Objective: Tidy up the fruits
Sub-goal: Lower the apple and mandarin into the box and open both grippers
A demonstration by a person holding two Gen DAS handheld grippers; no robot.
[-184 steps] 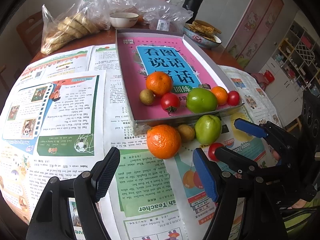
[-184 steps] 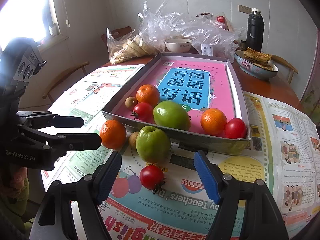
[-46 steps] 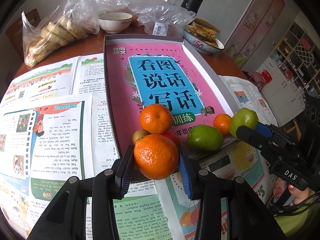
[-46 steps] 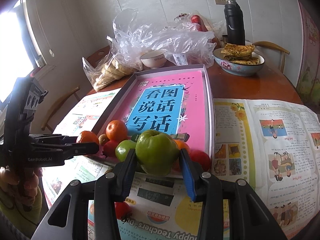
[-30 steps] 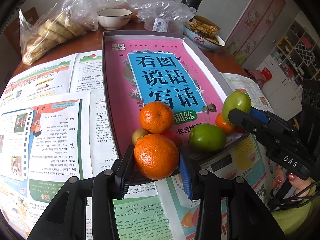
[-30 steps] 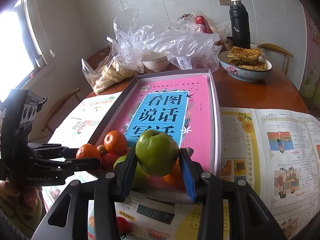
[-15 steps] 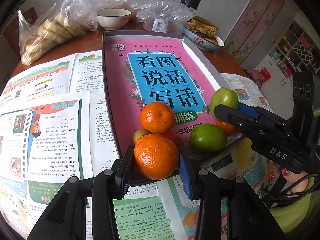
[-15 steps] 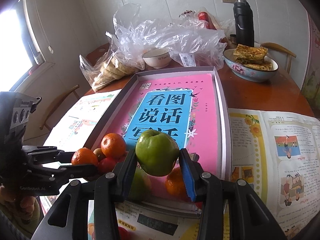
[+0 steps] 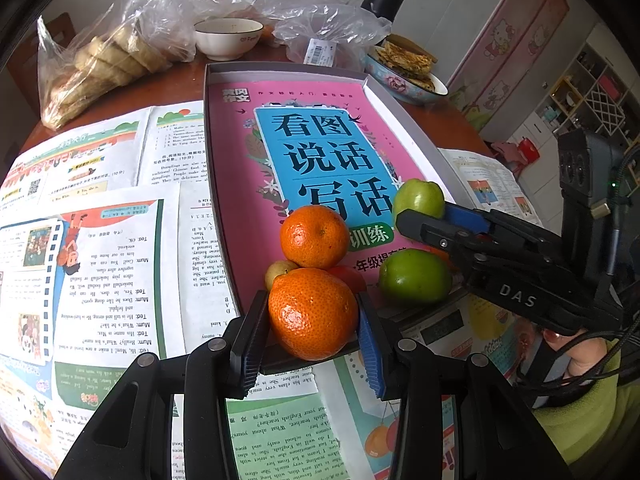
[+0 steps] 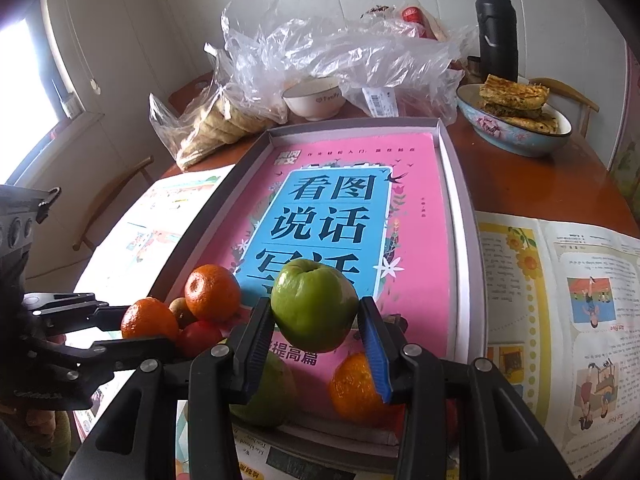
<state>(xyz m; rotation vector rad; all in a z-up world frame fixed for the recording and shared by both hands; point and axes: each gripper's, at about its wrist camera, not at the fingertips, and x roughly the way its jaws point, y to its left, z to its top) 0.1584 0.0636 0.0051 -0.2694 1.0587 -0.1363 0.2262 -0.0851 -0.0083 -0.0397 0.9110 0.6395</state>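
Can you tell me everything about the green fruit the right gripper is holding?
The green fruit is round, smooth and shiny, apple-like, with a small dimple on top. It sits upright, clamped on both sides between the blue pads of the right gripper. It hangs in the air over the near end of the pink tray, above the fruit already lying there.

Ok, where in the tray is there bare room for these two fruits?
The far half of the tray, over the pink book toward the white bowl, is bare. The near end is crowded: orange, green apple, tomato.
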